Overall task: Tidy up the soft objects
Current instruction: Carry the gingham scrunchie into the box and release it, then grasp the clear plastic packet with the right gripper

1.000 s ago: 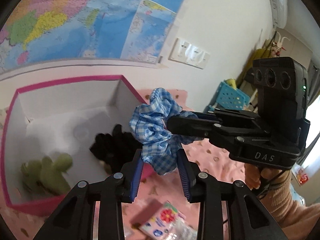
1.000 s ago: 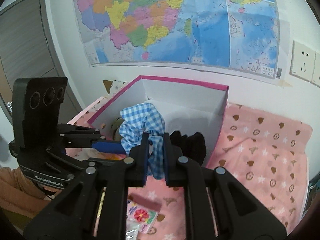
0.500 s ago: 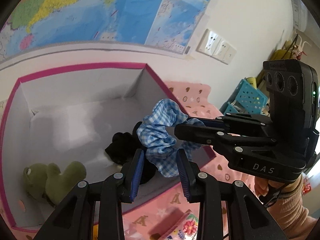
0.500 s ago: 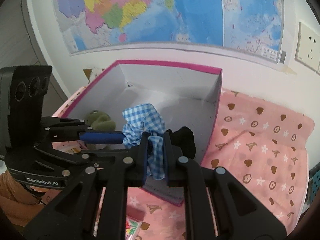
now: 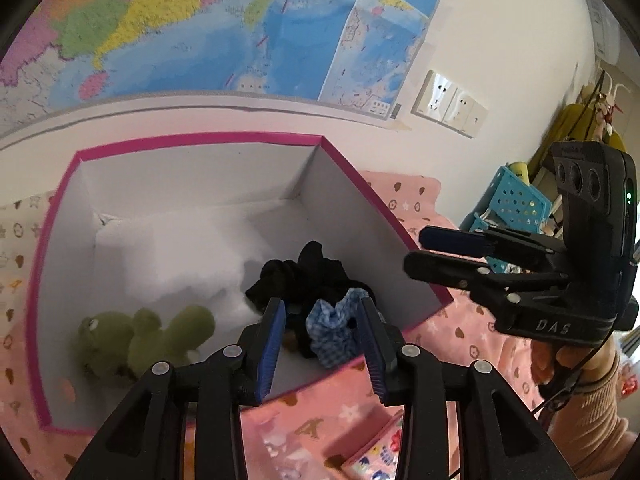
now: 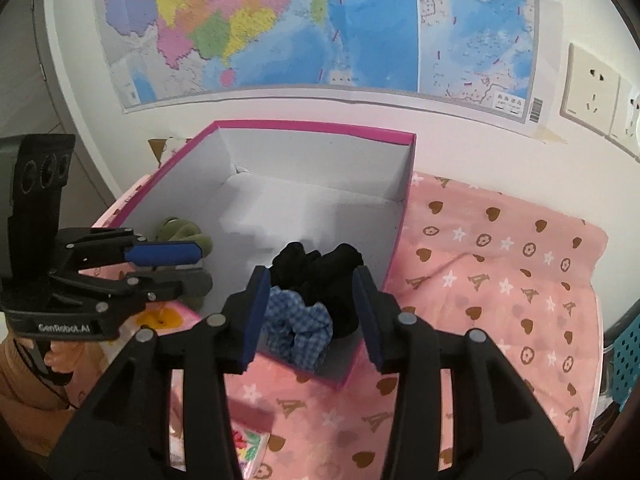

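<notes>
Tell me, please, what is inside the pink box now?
Inside the pink box lie a blue checked scrunchie, a black cloth bundle touching it, and a green plush toy at the other side. The bundle hides the floor under it.

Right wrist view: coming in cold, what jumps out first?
The pink-rimmed white box on the pink patterned cloth, under a big wall map. Inside it lie a blue gingham scrunchie at the near edge, touching a black fabric bundle, with a green plush toy farther left. Both the right gripper and left gripper are open.
</notes>
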The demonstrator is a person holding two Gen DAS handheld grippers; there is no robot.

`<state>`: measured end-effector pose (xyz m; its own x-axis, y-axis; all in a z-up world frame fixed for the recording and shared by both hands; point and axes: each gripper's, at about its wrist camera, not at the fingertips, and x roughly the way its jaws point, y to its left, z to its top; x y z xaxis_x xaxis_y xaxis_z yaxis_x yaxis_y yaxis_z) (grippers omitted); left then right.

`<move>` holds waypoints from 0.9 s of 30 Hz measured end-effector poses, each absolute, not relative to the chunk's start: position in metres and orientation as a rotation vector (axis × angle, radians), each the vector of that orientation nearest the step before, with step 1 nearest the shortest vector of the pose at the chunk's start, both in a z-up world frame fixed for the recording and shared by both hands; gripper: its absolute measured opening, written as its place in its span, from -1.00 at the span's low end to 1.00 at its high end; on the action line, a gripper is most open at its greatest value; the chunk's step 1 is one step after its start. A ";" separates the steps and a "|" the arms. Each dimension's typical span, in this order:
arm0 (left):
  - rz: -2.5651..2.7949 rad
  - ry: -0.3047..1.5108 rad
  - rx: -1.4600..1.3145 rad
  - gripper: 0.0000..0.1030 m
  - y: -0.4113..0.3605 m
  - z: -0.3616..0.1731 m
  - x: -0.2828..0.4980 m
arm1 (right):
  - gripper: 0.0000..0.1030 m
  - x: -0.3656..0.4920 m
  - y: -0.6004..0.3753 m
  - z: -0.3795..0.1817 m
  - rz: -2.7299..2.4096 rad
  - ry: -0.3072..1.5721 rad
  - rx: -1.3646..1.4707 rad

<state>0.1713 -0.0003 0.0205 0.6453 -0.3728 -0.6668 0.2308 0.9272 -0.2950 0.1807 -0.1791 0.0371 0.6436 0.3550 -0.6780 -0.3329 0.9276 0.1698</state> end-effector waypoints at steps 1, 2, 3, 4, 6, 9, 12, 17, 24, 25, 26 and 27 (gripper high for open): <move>-0.345 0.793 -0.185 -0.23 -0.001 0.022 0.170 | -0.12 0.175 -0.180 0.039 0.402 0.771 0.037; -0.343 0.785 -0.183 -0.22 -0.001 0.024 0.166 | -0.12 0.172 -0.181 0.040 0.407 0.765 0.041; -0.343 0.776 -0.181 -0.21 0.000 0.025 0.162 | -0.11 0.166 -0.182 0.042 0.414 0.757 0.050; -0.348 0.764 -0.179 -0.19 0.001 0.027 0.157 | -0.11 0.162 -0.182 0.043 0.422 0.751 0.057; -0.349 0.744 -0.175 -0.16 0.003 0.031 0.147 | -0.11 0.150 -0.184 0.046 0.463 0.736 0.083; -0.358 0.718 -0.166 -0.10 0.005 0.036 0.132 | -0.06 0.133 -0.185 0.047 0.504 0.726 0.104; -0.368 0.708 -0.156 -0.08 0.005 0.037 0.116 | 0.00 0.118 -0.185 0.043 0.534 0.734 0.125; -0.412 0.728 -0.149 0.00 -0.002 0.025 0.092 | 0.00 0.091 -0.186 0.020 0.581 0.785 0.154; -0.453 0.794 -0.208 0.00 -0.003 -0.002 0.074 | 0.00 0.060 -0.184 -0.039 0.623 0.952 0.218; -0.454 0.801 -0.217 0.00 -0.002 -0.005 0.073 | 0.00 0.057 -0.184 -0.047 0.628 0.971 0.230; -0.452 0.804 -0.223 0.00 -0.002 -0.007 0.072 | 0.00 0.056 -0.183 -0.052 0.632 0.983 0.245; -0.452 0.810 -0.230 0.00 -0.002 -0.010 0.071 | 0.00 0.054 -0.183 -0.059 0.643 0.997 0.268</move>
<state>0.0713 -0.0018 -0.0096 0.6016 -0.4723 -0.6442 0.2999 0.8810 -0.3659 0.0540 -0.1826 -0.0593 0.3789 0.6134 -0.6929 -0.3774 0.7861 0.4895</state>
